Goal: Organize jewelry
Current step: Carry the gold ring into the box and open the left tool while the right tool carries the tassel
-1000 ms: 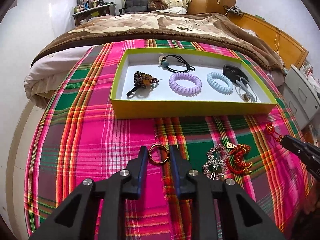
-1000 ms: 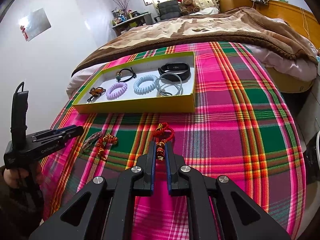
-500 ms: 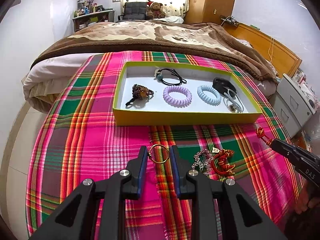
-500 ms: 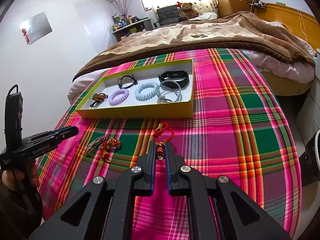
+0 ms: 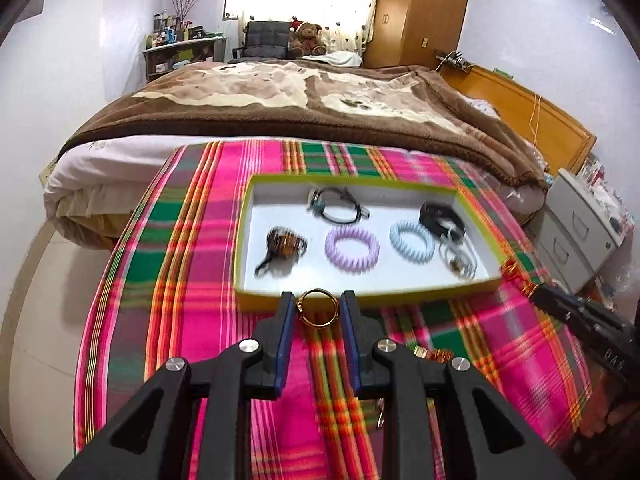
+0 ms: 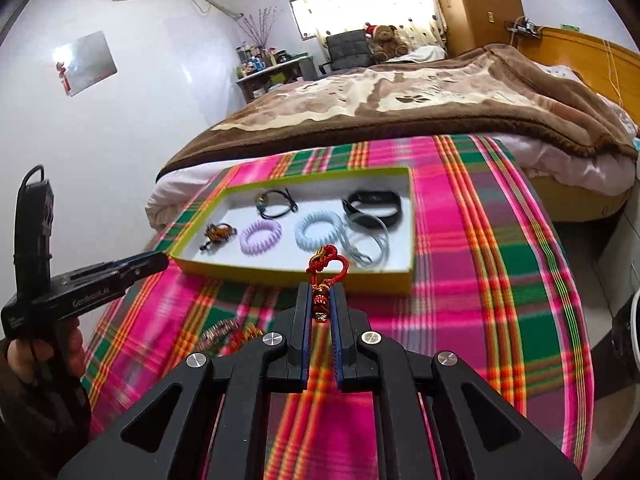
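My left gripper [image 5: 318,310] is shut on a gold ring [image 5: 318,312] and holds it in the air just before the near wall of the yellow-green box [image 5: 360,298]. My right gripper [image 6: 321,302] is shut on a red knotted charm [image 6: 326,266], lifted near the box's [image 6: 304,274] front right corner. In the box lie a brown beaded tie [image 5: 282,244], a black cord bracelet [image 5: 340,208], a purple coil tie [image 5: 352,246], a blue coil tie [image 5: 412,242], a black band [image 5: 440,216] and a clear bangle [image 5: 458,258].
The box sits on a pink and green plaid cloth [image 5: 160,280] over a bed with a brown blanket [image 5: 300,112]. More jewelry [image 6: 228,332] lies on the cloth in front of the box. A grey drawer unit [image 5: 580,232] stands at the right.
Both grippers have risen from the cloth and moved forward toward the box, the left with the gold ring, the right with the red charm.
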`<state>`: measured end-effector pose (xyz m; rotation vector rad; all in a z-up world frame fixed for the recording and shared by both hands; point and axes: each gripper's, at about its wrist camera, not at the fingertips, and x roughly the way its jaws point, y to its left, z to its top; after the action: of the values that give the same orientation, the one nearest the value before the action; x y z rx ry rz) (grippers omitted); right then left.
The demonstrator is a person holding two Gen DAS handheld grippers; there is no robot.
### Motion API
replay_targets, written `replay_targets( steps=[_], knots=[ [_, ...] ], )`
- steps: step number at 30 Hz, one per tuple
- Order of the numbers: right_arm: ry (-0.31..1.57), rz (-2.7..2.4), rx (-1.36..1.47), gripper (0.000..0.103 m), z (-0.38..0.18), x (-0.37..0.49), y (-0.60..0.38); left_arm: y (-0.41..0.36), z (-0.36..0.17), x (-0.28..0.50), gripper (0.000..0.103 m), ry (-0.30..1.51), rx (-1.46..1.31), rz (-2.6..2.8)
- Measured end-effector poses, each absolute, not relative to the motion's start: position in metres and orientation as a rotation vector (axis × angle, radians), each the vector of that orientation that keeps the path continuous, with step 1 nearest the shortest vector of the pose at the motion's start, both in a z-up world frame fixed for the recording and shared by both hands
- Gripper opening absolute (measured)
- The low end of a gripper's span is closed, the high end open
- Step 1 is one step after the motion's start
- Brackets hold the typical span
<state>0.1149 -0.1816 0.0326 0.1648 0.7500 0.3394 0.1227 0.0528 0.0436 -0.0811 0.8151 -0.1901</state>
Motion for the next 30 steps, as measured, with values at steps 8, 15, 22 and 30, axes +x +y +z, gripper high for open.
replay_targets(
  steps=[8,15,22,30],
  knots=[
    [0.774,0.378,0.137,0.008,0.033,0.146,-0.157,0.056,0.052,0.163,0.024,0.811,-0.069,-0.196],
    [0.826,0.384,0.122,0.009,0.019,0.174,-0.142,0.061,0.042,0.203,0.024,0.85,-0.091,-0.196],
    [0.879,0.403,0.108,0.009,0.005,0.19,-0.132,0.064,0.023,0.232,0.024,0.901,-0.126,-0.189],
    [0.927,0.419,0.091,0.009,-0.007,0.198,-0.128,0.059,0.014,0.244,0.024,0.918,-0.093,-0.186]
  ],
)
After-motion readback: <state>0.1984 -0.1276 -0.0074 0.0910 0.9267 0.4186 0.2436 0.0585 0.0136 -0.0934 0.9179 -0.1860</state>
